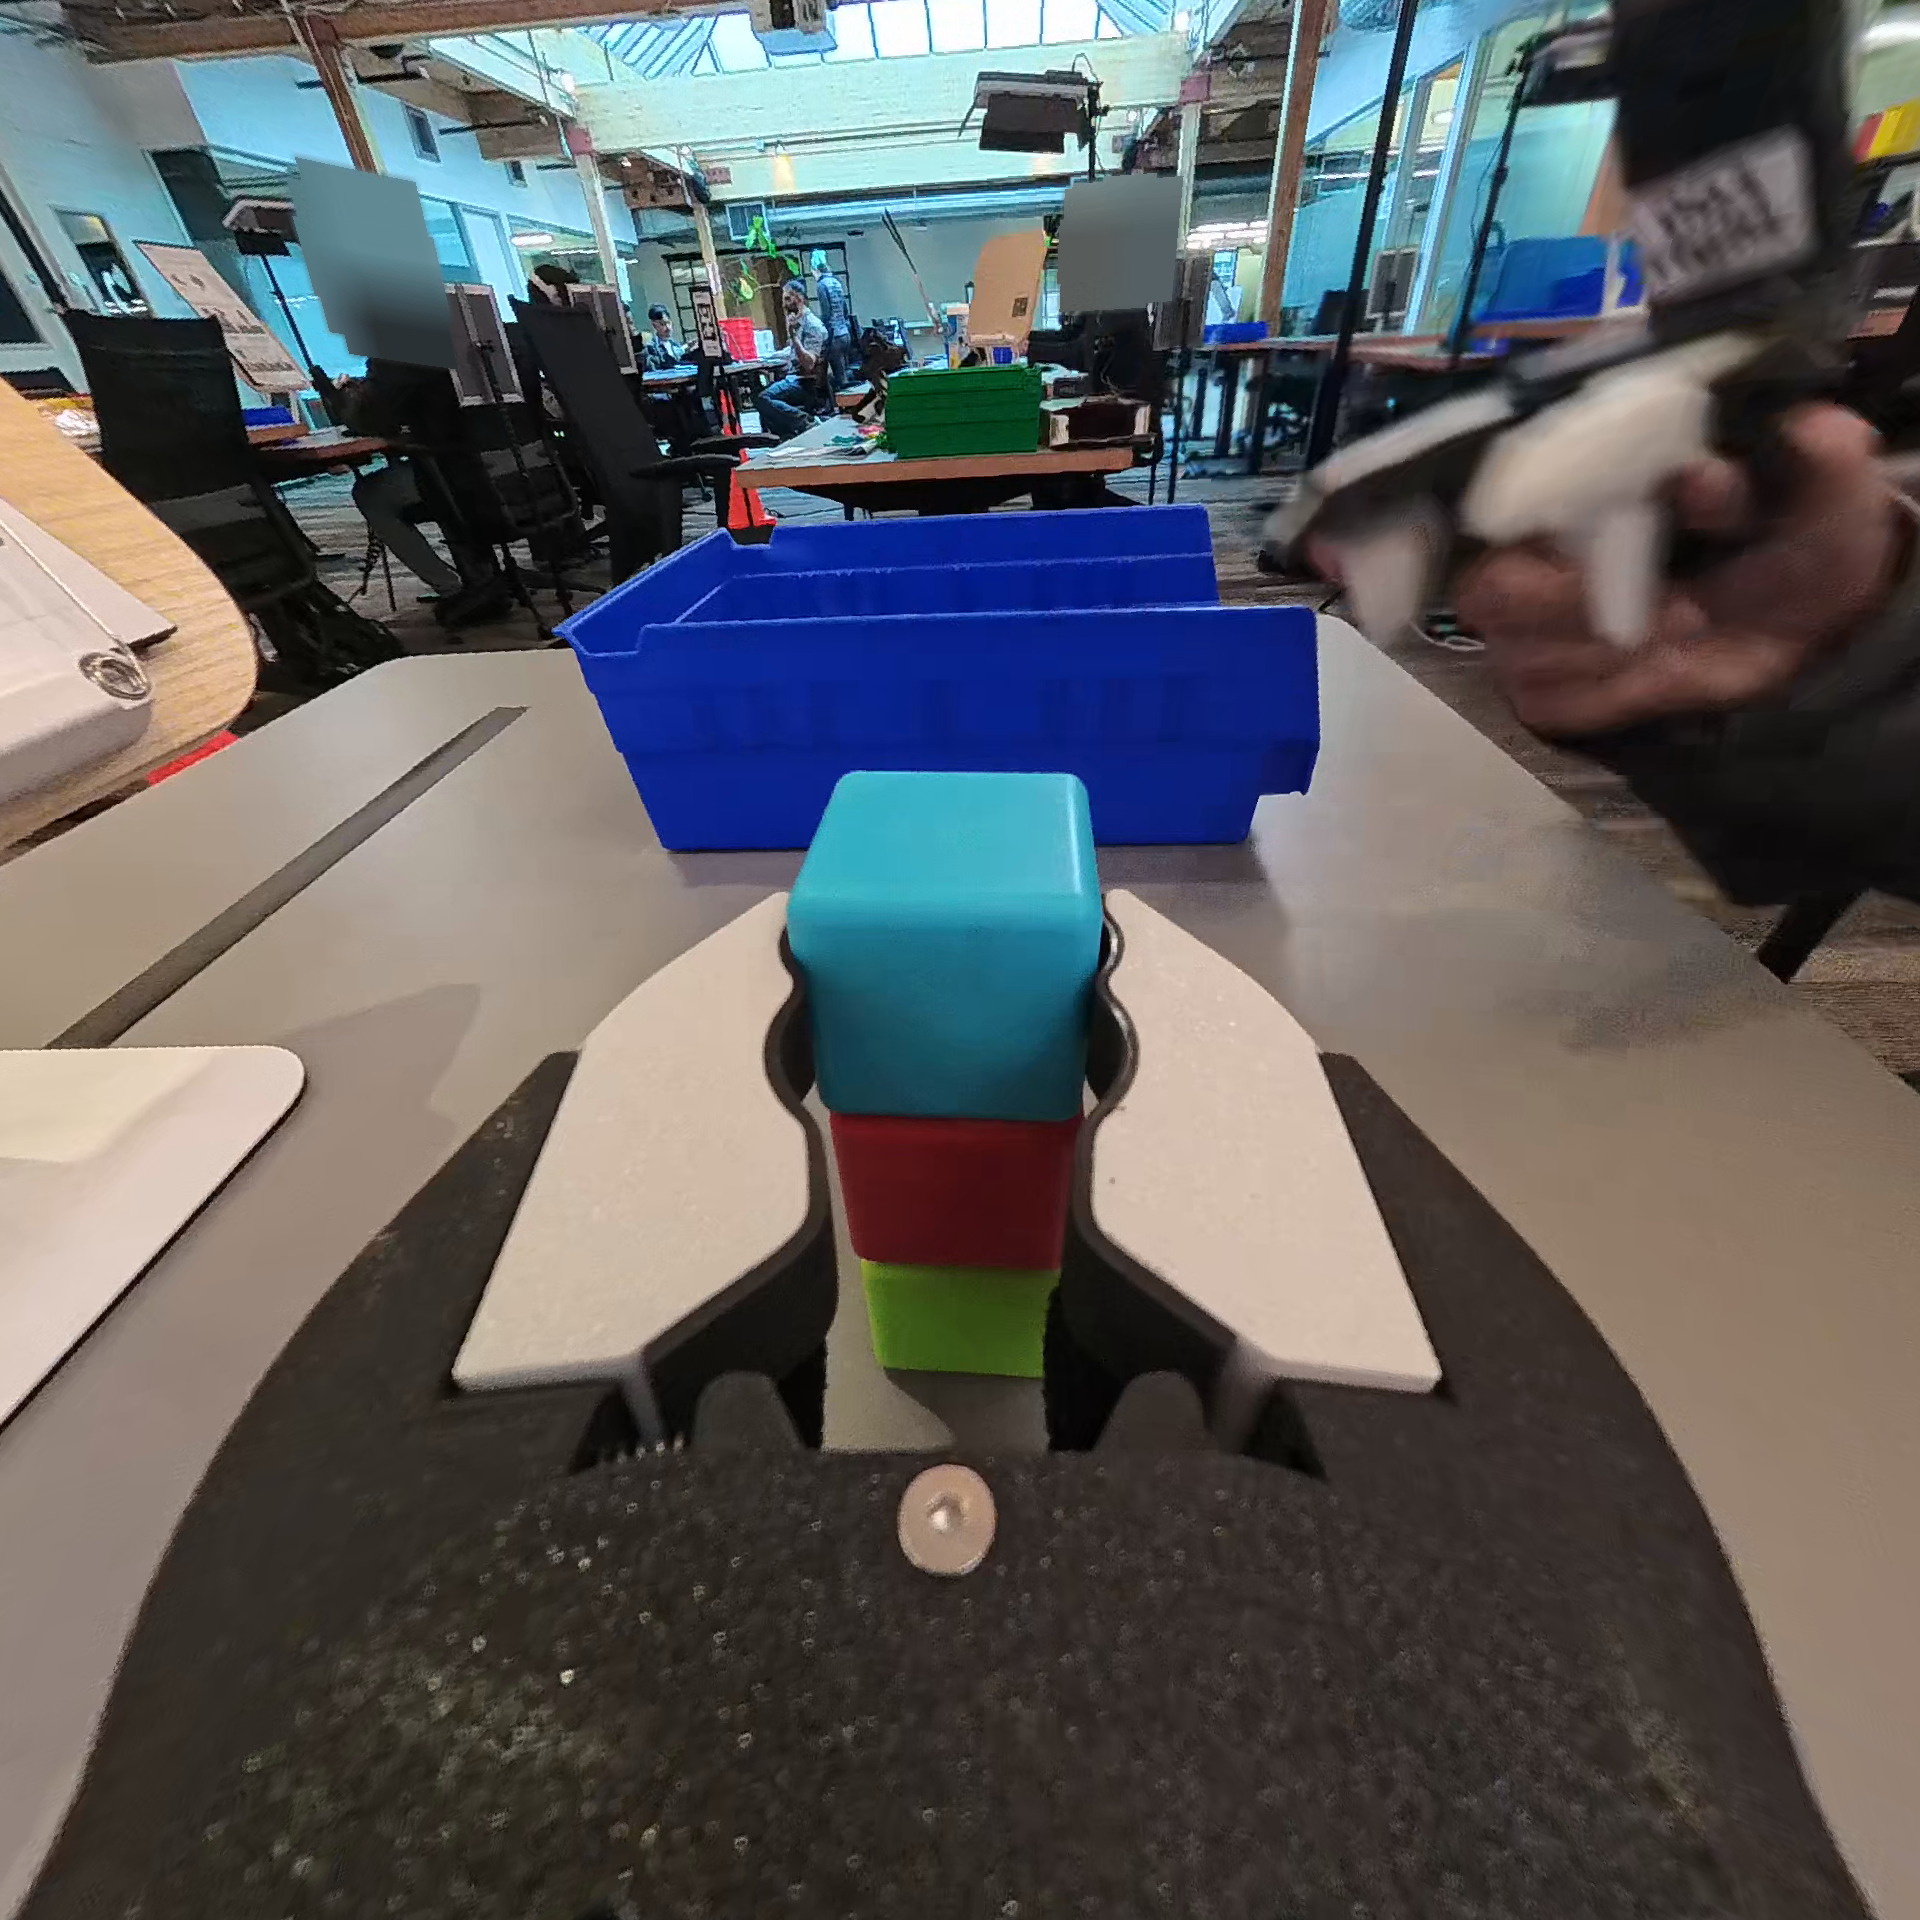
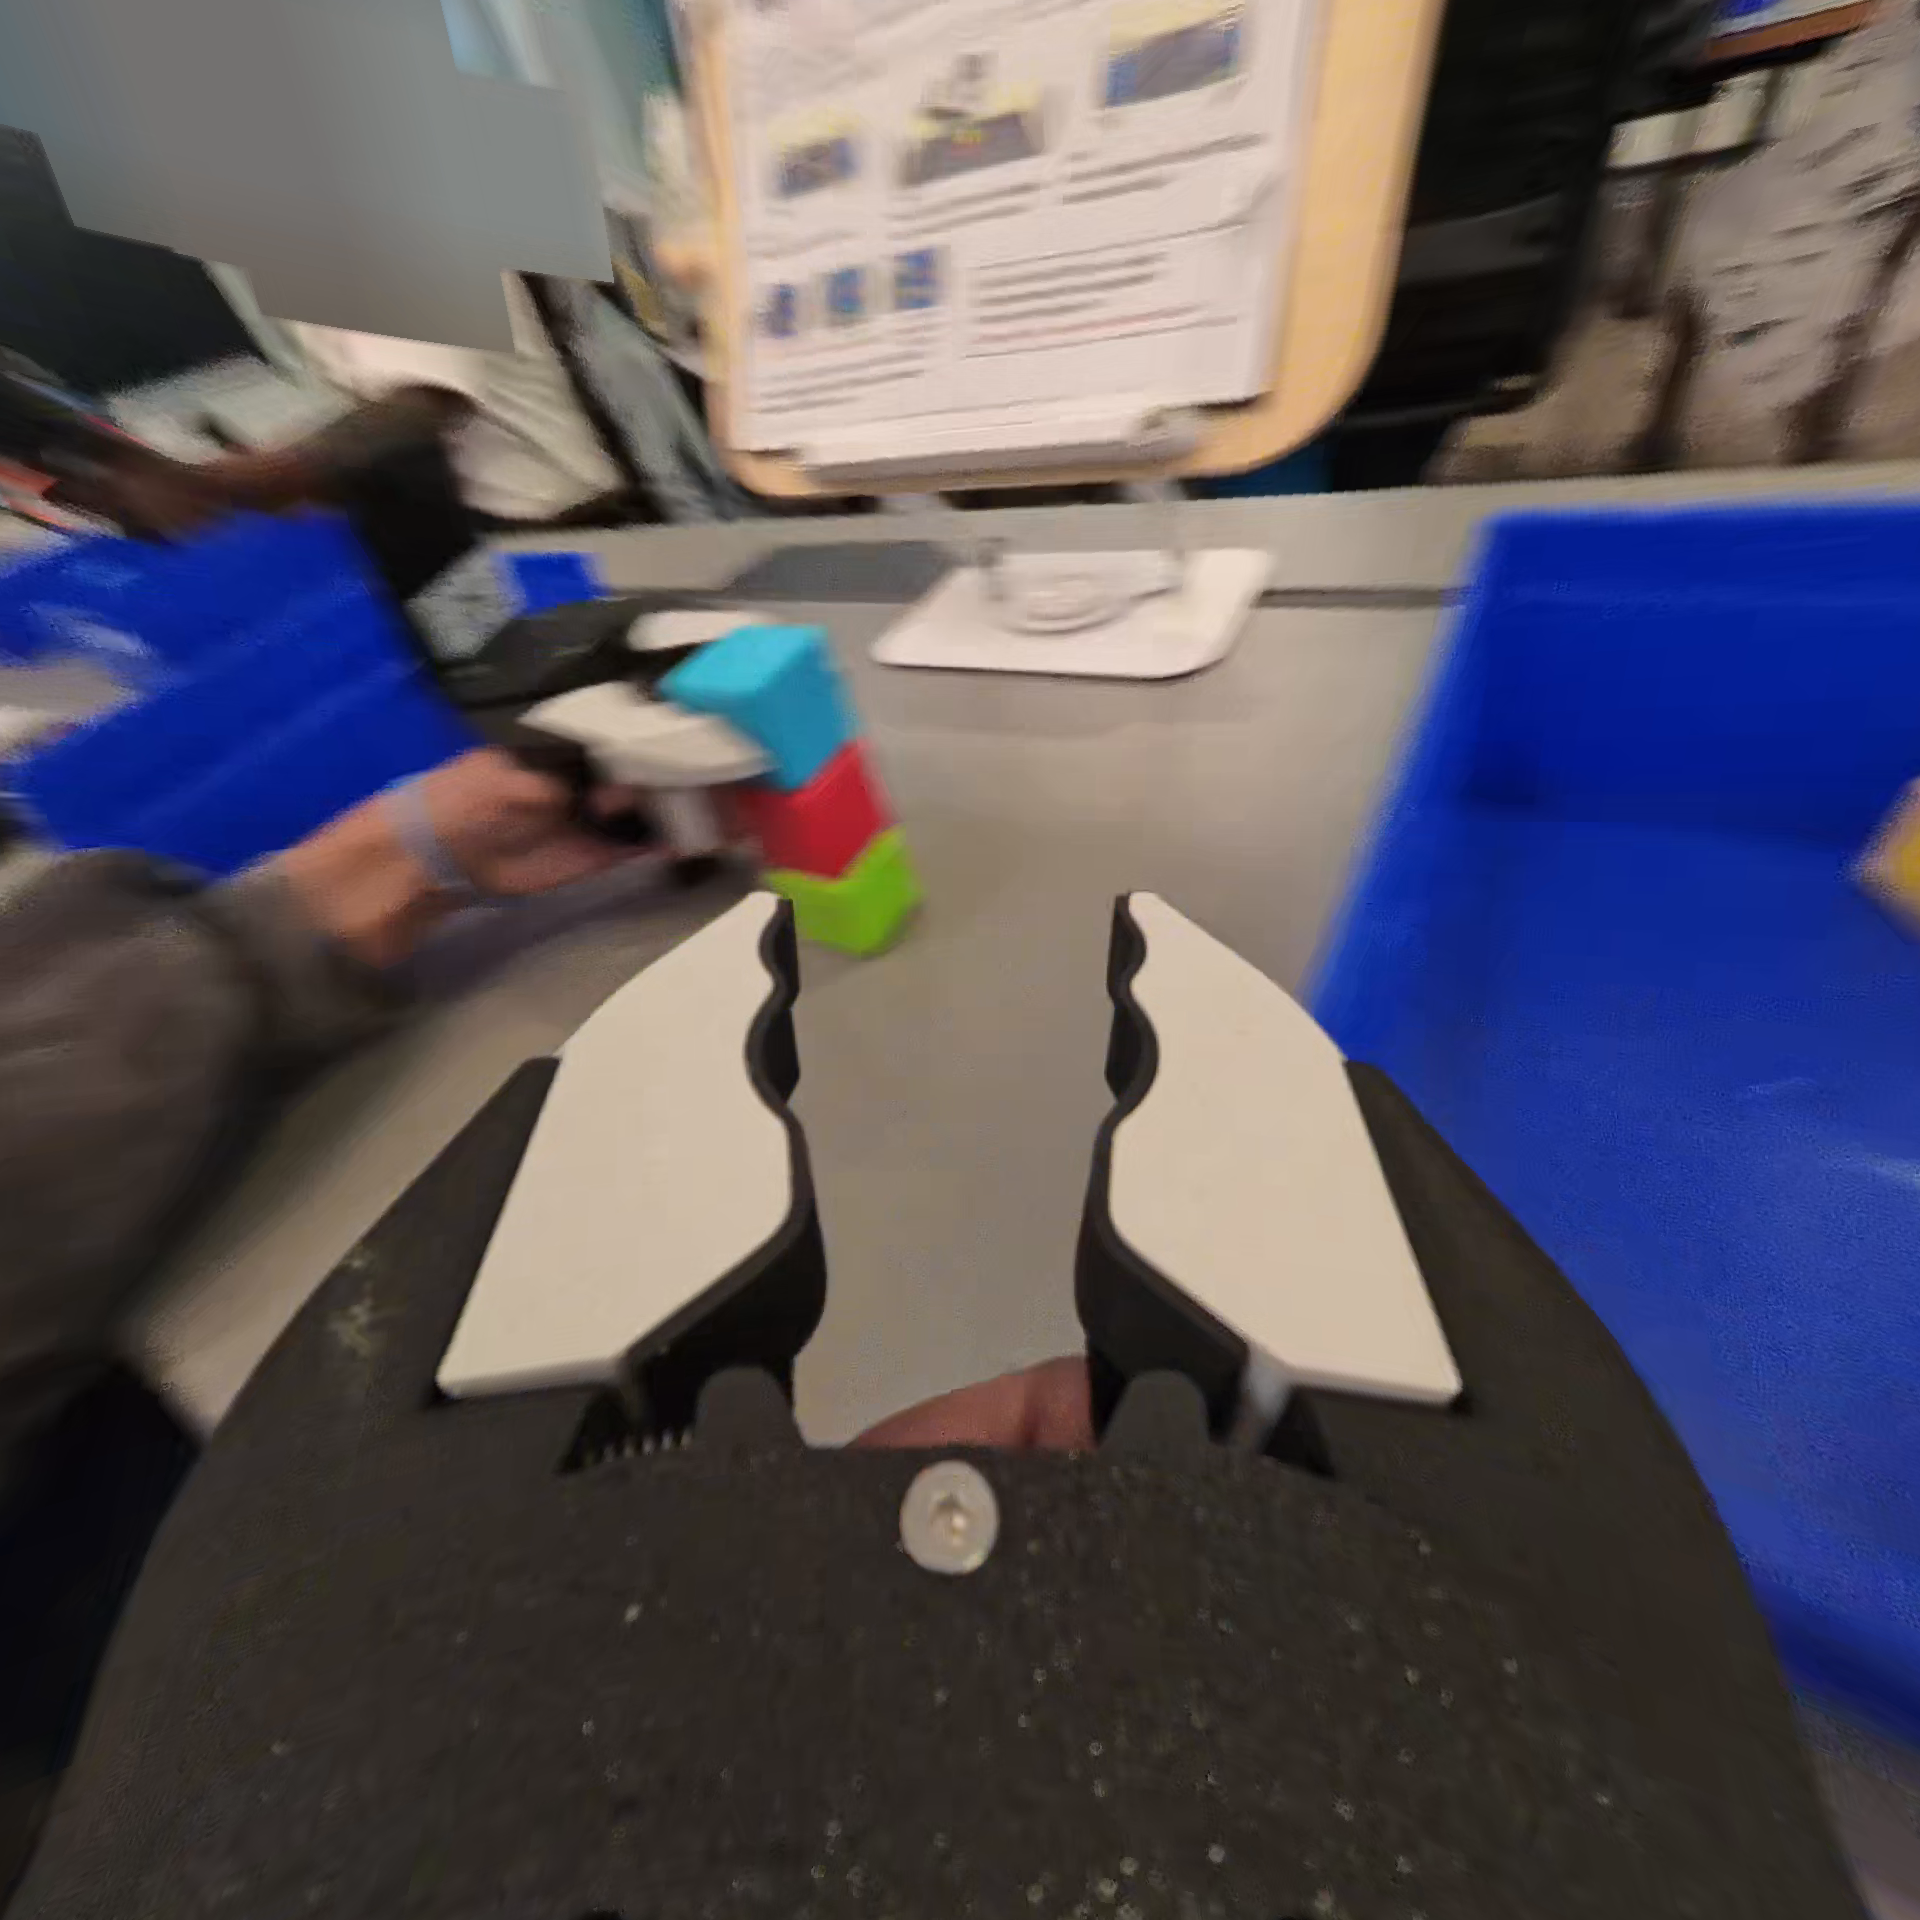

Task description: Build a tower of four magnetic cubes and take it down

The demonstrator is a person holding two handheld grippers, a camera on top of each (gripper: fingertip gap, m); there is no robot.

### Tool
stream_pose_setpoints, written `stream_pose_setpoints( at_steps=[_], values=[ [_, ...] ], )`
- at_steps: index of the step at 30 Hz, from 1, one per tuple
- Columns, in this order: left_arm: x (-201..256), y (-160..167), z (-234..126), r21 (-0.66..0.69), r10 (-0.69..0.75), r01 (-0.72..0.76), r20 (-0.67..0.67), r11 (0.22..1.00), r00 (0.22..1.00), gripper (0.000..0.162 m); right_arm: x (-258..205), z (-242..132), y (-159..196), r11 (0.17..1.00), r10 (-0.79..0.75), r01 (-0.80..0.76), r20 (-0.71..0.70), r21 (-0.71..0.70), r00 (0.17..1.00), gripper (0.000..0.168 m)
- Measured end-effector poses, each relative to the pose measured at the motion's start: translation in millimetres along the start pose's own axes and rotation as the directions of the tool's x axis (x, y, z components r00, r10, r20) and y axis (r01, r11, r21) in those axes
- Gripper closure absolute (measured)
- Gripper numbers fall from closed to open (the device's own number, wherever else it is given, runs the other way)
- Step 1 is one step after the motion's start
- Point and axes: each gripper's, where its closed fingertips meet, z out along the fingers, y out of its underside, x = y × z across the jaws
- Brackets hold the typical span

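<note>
Three cubes stand stacked on the table in front of the blue bin (image 1: 935, 717): green cube (image 1: 961, 1317), red cube (image 1: 954, 1190), teal cube (image 1: 945, 956) on top. The left gripper (image 1: 948, 966) has its jaws clamped on the teal cube. The right gripper (image 2: 951, 997), jaws wide and empty, sits near the bin. Whether the teal cube is being set or lifted off I cannot tell; either way the next move needs the column kept straight.

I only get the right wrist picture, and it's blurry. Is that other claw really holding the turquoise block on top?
Observer: Yes. In the left wrist view the left gripper is closed on the turquoise cube, a finger on each side.
Operator: Does the stack lean, as it looks to me?
Observer: From that camera, turquoise, red cube and green cube line up straight.
Operator: What's behind the tower?
Observer: A blue bin on the grey table.
</note>
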Motion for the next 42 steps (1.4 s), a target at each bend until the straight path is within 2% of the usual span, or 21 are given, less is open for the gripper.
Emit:
stream_pose_setpoints(
  at_steps=[3, 4, 5, 8, 13, 20, 23, 29, 32, 37, 39, 42],
  values=[
    [0.3, 3.8, 0.8, -0.035, 0.031, -0.030, 0.018, 0.999, 0.999, 0.105, -65.4, -12.7, 59.3, 0.997, 0.067, -0.070, 0.156, 0.015, 0.986, 0.111],
    [2.0, 5.7, 0.5, -0.056, 0.040, -0.039, 0.014, 0.998, 0.999, 0.098, -80.5, -16.9, 70.1, 0.999, 0.034, -0.034, 0.187, 0.000, 0.982, 0.111],
    [3.2, 7.3, -1.1, -0.081, 0.043, -0.041, 0.012, 0.996, 0.999, 0.092, -91.0, -20.3, 75.9, 0.999, -0.026, 0.030, 0.203, -0.013, 0.979, 0.111],
    [4.2, -0.1, -13.6, -0.072, 0.019, -0.017, 0.022, 0.997, 1.000, 0.089, -102.5, -21.4, 82.2, 0.990, -0.133, 0.138, 0.212, -0.005, 0.968, 0.113],
    [-0.7, 10.9, -25.2, -0.141, 0.028, -0.019, 0.059, 0.990, 0.998, 0.091, -103.2, -12.8, 92.7, 0.994, -0.080, 0.095, 0.247, -0.046, 0.966, 0.113],
    [0.7, 36.2, -4.4, -0.263, 0.037, -0.022, 0.054, 0.964, 0.998, 0.092, -101.3, -16.1, 90.7, 0.995, -0.083, 0.094, 0.243, -0.035, 0.966, 0.114],
    [0.4, 39.8, 1.5, -0.288, 0.046, -0.029, 0.052, 0.957, 0.998, 0.108, -101.8, -14.8, 93.7, 0.994, -0.078, 0.093, 0.248, -0.051, 0.966, 0.114],
    [14.8, 45.2, 0.7, -0.324, 0.021, -0.034, -0.046, 0.946, 0.999, 0.112, -102.7, -9.1, 88.7, 0.997, -0.039, 0.055, 0.257, -0.054, 0.966, 0.116],
    [26.7, 44.8, -3.1, -0.320, 0.015, -0.051, -0.114, 0.946, 0.993, 0.113, -100.7, 7.3, 65.0, 1.000, -0.003, 0.011, 0.288, -0.025, 0.958, 0.116],
    [46.6, 44.0, -4.9, -0.308, 0.016, -0.081, -0.208, 0.948, 0.978, 0.113, -82.5, 56.0, 37.8, 0.990, -0.135, 0.142, 0.276, -0.006, 0.952, 0.106],
    [52.9, 43.6, -4.8, -0.304, 0.018, -0.090, -0.233, 0.948, 0.972, 0.113, -75.5, 79.0, 37.5, 0.968, -0.237, 0.249, 0.253, -0.015, 0.938, 0.100],
    [59.9, 43.3, -4.9, -0.300, 0.020, -0.100, -0.259, 0.949, 0.966, 0.113, -80.9, 102.3, 36.5, 0.949, -0.300, 0.315, 0.286, -0.007, 0.910, 0.097]
  ],
)
